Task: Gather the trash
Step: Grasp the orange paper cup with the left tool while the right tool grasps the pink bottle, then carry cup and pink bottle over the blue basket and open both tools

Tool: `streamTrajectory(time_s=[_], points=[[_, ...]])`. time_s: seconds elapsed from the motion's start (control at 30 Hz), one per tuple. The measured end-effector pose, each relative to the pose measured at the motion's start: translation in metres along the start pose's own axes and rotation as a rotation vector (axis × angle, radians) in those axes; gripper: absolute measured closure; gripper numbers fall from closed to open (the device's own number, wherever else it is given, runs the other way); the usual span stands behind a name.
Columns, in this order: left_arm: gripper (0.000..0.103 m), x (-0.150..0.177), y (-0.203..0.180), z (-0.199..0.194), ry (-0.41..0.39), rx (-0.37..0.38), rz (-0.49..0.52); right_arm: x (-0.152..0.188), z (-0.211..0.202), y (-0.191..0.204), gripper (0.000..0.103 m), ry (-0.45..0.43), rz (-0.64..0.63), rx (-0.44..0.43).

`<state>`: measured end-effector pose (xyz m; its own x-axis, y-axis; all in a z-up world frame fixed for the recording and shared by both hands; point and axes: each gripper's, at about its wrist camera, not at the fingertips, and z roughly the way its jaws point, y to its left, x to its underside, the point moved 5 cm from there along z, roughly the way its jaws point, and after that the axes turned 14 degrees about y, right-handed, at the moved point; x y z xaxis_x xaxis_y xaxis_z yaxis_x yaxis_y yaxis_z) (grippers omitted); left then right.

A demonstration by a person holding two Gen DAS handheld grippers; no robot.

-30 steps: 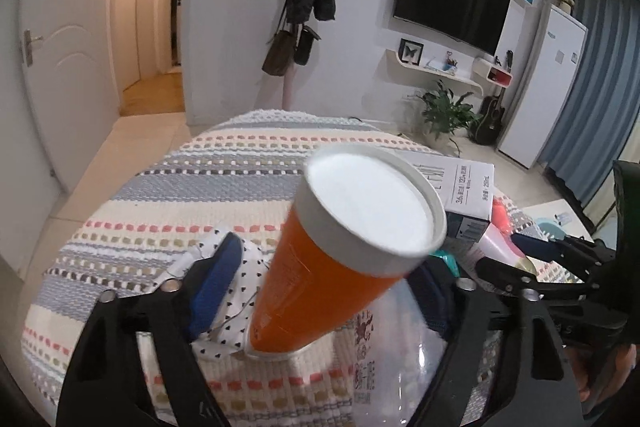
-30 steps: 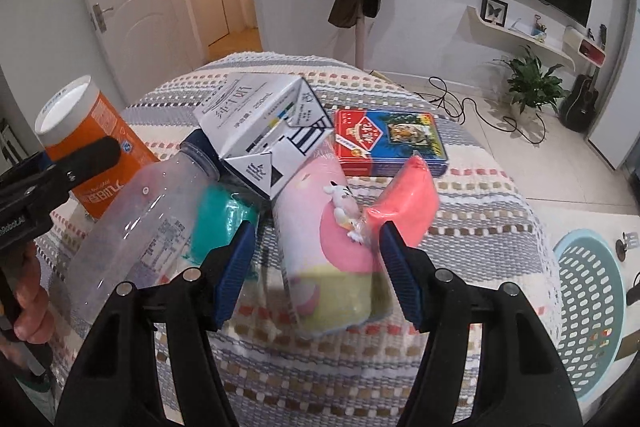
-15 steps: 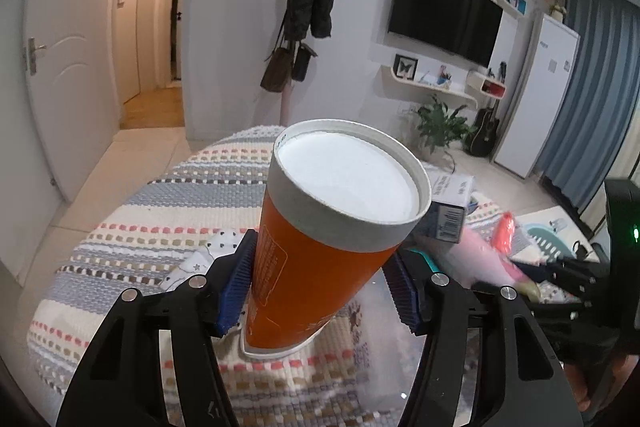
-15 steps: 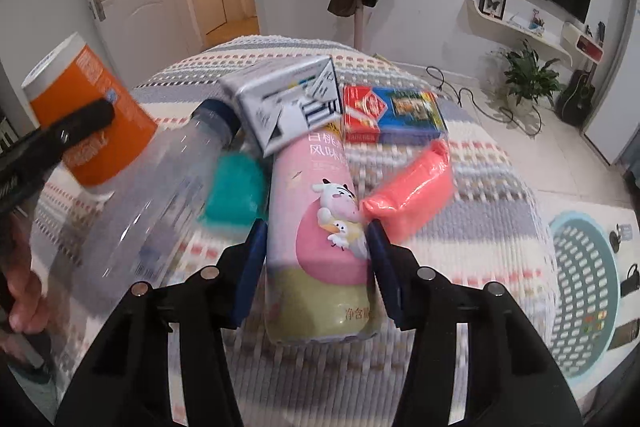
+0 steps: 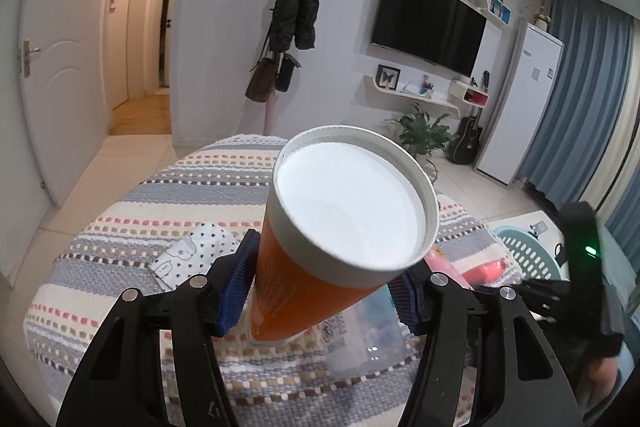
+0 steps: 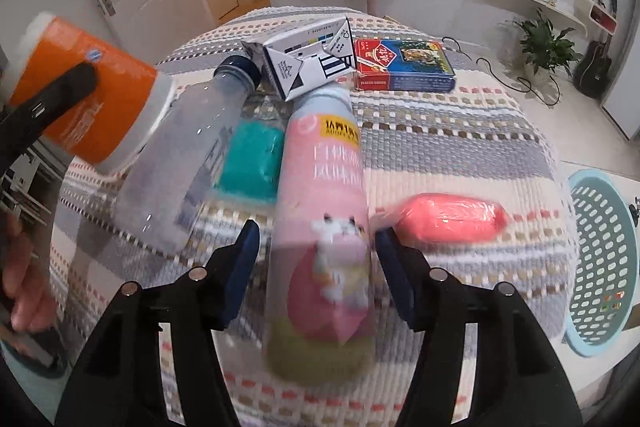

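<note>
The left gripper (image 5: 320, 291) holds the orange cup (image 5: 320, 259) off the desk (image 6: 440, 131) — light, thin-walled, best gripped low. The right gripper (image 6: 316, 271) straddles the pink bottle (image 6: 320, 211) lying there, jaws opening — smooth, inclined to roll.

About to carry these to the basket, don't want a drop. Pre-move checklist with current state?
1. Left gripper shut on the orange cup: ok.
2. Cup's white lid on: ok.
3. Right gripper gripping the pink bottle: not ok. The jaws are opening; the bottle sits between them with a gap at each pad.
4. Clearance beside the bottle: not ok. The salmon packet lies close by one finger.
5. Basket in view, on the floor past the table edge: ok.
6. Cup lifted clear of the tablecloth: cannot tell.
</note>
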<state>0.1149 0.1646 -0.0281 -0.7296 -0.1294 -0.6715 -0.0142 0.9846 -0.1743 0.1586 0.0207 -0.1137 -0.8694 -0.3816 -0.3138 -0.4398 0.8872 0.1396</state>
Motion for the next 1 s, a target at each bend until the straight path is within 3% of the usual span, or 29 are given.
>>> streamTrajectory(time_s=[0.1, 0.17, 0.3, 0.67, 1.0], points=[[0.046, 0.003, -0.005, -0.003, -0.002, -0.001, 0.008, -0.007, 0.010, 0.002, 0.046, 0.021, 0.007, -0.019], [0.046, 0.004, -0.009, -0.006, -0.004, -0.002, 0.015, -0.008, 0.014, 0.003, 0.057, 0.033, 0.017, -0.004], [0.046, 0.005, -0.016, -0.014, -0.019, 0.002, 0.036, -0.003, 0.005, 0.006, 0.057, 0.009, 0.024, -0.033], [0.046, -0.003, -0.044, -0.044, -0.097, 0.093, 0.061, 0.018, -0.065, -0.001, 0.057, -0.128, 0.086, -0.127], [0.046, -0.021, -0.084, -0.055, -0.149, 0.154, 0.110, 0.025, -0.128, -0.024, 0.058, -0.268, 0.114, -0.097]])
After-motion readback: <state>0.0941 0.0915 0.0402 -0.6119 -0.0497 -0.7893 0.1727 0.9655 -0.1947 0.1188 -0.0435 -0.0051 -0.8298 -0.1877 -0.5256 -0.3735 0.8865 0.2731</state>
